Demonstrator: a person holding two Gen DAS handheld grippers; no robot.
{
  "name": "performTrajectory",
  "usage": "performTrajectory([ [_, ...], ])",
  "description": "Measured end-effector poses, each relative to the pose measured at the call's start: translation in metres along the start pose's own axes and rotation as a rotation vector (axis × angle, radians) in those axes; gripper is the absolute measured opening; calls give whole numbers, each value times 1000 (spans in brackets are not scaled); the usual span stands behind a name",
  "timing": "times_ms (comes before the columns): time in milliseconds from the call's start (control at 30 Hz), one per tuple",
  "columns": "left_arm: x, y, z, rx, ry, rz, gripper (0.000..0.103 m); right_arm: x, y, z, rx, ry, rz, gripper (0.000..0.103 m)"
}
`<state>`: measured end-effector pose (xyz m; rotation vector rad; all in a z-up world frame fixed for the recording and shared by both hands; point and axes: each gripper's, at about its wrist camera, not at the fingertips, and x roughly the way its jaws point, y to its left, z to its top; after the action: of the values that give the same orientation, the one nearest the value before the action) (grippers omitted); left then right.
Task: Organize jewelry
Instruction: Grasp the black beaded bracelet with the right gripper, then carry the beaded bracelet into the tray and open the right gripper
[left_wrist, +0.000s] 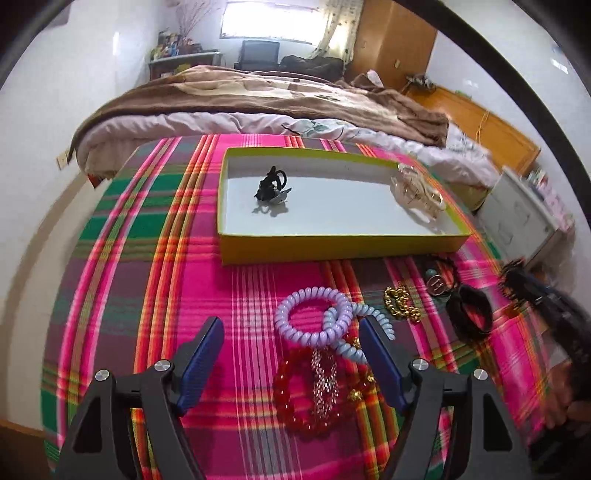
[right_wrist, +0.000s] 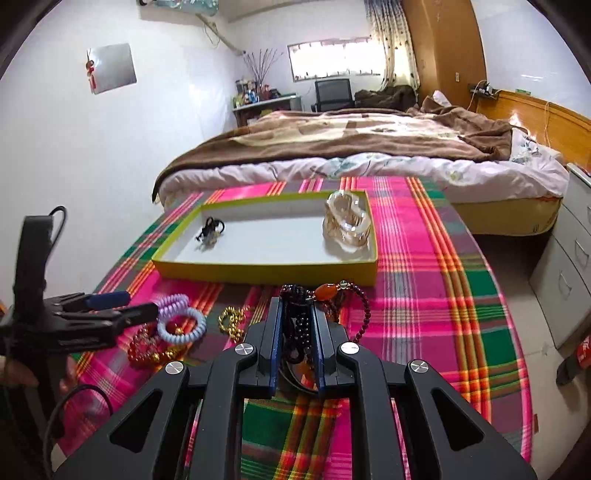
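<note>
Clamping a dark beaded bracelet (right_wrist: 295, 325) between its blue pads, the right gripper (right_wrist: 297, 332) holds narrow, its jaws pressed on the bunched strand so that the orange bead and the loose loop of dark red beads hang out past the fingertips. The grip sits on the thick middle of the bundle, which probably keeps the whole strand from slipping free on its way to the yellow-rimmed tray (right_wrist: 266, 271) just ahead.

The left gripper (left_wrist: 291, 343) hangs wide over the pile that lies on the plaid surface (left_wrist: 147, 258): a lilac spiral hair tie (left_wrist: 314, 317) linked with a pale blue one, and a red bead bracelet (left_wrist: 295, 398) beside a fine chain. Its jaws straddle the pile without touching it, likely lining up for the next pick.

A gold chain (left_wrist: 400, 302) and dark hair bands (left_wrist: 469, 310) wait to the right. Inside the tray, a black clip (left_wrist: 271, 186) and a clear claw clip (left_wrist: 421, 195) sit well apart, suggesting sorting by kind.
</note>
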<state>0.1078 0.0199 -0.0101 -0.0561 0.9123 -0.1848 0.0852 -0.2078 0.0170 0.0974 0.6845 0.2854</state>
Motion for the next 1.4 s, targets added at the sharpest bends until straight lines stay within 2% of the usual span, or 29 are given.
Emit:
performTrajectory([
  [167,7,-19,4,87,13,44,75,-3,0,1,-1,-14,6,15],
  [267,11,-24,4,106,15,49,73,-1,-1,1,4,-13,9,15],
  [567,23,-29,4,114,51,42,48,-1,-4,-2,12,-11,13,15],
  [733,23,-29,4,114,49,35,42,1,-5,-1,13,-9,13,15],
  [800,22,-29,5,112,46,26,28,2,-4,-1,11,-8,13,15],
  [833,22,-29,6,112,48,24,25,2,-4,-1,10,-7,13,15],
  [1200,19,-26,6,102,39,25,15,3,-2,-2,10,-7,8,15],
  [1400,9,-24,11,97,10,19,14,2,-1,1,6,-17,10,15],
])
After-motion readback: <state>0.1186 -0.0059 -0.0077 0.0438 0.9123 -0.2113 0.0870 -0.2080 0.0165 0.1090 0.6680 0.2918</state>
